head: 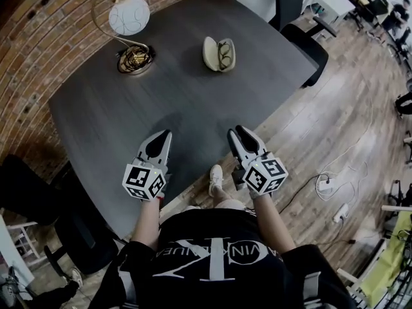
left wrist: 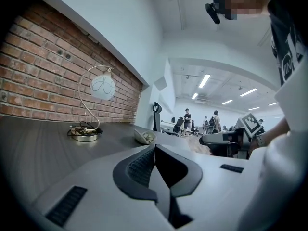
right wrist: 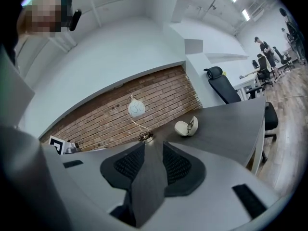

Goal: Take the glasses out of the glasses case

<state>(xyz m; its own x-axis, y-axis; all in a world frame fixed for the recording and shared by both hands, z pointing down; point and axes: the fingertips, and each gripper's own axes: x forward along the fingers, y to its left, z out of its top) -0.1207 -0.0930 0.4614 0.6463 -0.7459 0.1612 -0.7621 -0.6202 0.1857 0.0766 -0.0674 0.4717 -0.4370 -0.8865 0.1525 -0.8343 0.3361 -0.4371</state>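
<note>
A cream glasses case lies open near the far side of the dark table, with dark-framed glasses resting in it. It appears small in the left gripper view as the case and in the right gripper view as the case. My left gripper and right gripper hover side by side over the near table edge, well short of the case. Both are shut and hold nothing. The left gripper has its jaw tips together, and so does the right gripper.
A globe lamp on a curved gold stem stands at the table's far left by the brick wall. A black office chair sits at the far right corner. Cables and a power strip lie on the wooden floor to the right.
</note>
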